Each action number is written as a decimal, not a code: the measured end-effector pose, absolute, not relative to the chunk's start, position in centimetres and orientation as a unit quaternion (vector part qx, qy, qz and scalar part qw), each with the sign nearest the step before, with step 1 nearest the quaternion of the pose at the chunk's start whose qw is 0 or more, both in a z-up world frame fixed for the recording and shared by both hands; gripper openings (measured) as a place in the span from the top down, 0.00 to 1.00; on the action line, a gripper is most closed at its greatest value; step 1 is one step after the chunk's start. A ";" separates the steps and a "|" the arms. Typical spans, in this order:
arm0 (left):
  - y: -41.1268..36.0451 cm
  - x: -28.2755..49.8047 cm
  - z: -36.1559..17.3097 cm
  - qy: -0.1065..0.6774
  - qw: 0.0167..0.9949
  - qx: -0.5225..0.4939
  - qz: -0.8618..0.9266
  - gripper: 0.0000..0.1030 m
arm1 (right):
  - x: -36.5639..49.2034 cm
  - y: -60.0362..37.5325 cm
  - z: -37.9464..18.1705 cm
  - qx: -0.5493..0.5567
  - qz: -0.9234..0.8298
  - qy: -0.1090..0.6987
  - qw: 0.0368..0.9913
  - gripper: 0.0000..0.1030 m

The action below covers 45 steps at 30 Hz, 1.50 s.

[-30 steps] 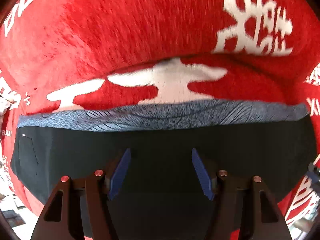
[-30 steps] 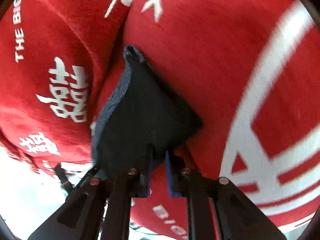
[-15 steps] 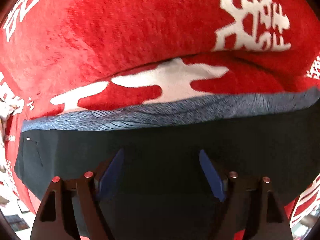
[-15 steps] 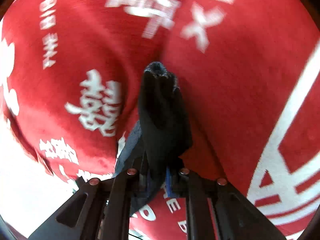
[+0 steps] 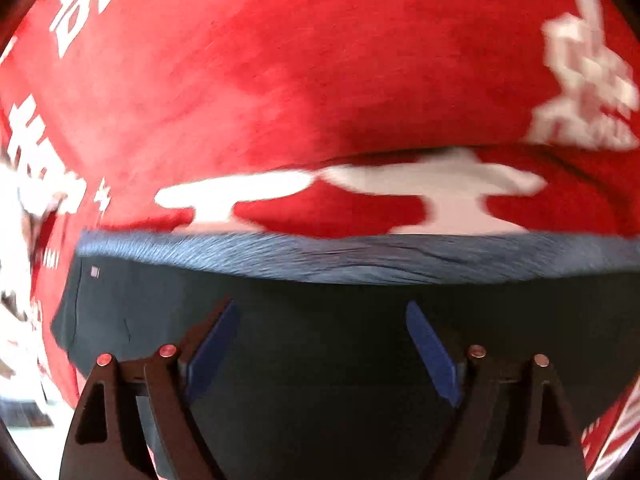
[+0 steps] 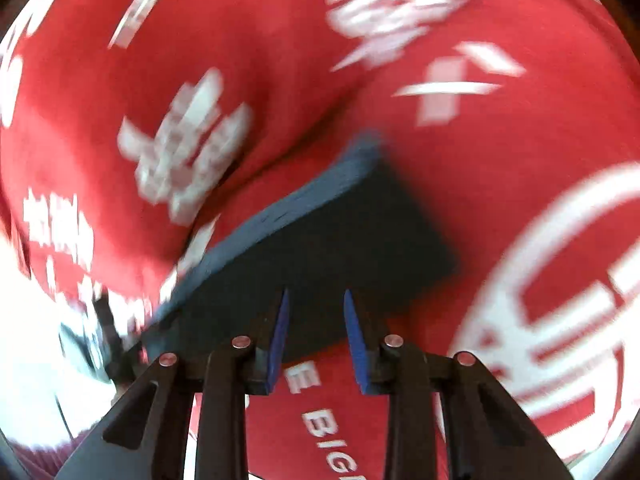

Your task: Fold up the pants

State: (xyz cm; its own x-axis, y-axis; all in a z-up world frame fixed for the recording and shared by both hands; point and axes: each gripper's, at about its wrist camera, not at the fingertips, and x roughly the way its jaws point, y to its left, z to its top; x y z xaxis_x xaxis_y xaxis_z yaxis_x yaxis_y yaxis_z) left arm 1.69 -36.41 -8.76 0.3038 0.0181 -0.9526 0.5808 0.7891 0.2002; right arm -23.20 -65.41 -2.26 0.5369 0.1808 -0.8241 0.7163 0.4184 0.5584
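Pants: dark navy, lying flat and folded on a red blanket. A lighter blue ribbed waistband runs along the far edge in the left wrist view; a small pale tag sits near its left corner. In the right wrist view the pants appear as a compact dark block with the blue band along the left side.

Handling, as a judgement: soft, light, limp knit fabric; it will sag and slide off its fold if lifted by one point. Best hold is on a stacked edge or corner, pinching all layers together, with both grippers spread apart.

Left gripper: jaws wide apart, above the dark cloth, holding nothing. Right gripper: jaws partly apart at the near edge of the pants, nothing clamped between the blue pads.

Writing: white block lettering on the blanket, "BIG" legible in the right wrist view; large white characters elsewhere, too blurred to read. No brand legible on the tag
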 end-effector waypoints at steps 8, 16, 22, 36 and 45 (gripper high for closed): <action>-36.3 6.8 -11.9 0.555 0.771 0.270 -0.156 0.00 | -11.2 -64.5 -8.7 0.432 -0.142 0.515 0.727 0.68; -29.0 8.2 -5.8 0.545 0.784 0.249 -0.164 0.00 | -12.8 -63.8 -6.3 0.459 -0.109 0.523 0.710 0.64; -20.9 10.3 -6.2 0.542 0.781 0.276 -0.141 0.00 | -10.3 -53.3 -5.7 0.530 0.034 0.499 0.685 0.62; -9.4 16.1 -11.5 0.570 0.763 0.227 -0.202 0.00 | -5.3 -36.6 -13.4 0.690 0.036 0.431 0.580 0.62; -9.3 15.4 -10.7 0.578 0.763 0.209 -0.200 0.00 | -3.7 -35.9 -12.7 0.697 0.044 0.462 0.547 0.62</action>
State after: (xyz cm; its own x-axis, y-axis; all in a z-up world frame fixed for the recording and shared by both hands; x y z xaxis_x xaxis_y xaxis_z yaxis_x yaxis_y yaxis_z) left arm 15.36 -9.31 -10.74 0.2527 -0.0628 -0.9655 0.5468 0.8325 0.0889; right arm -3.67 -35.87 -12.74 0.5700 0.6912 -0.4443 0.5951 0.0256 0.8033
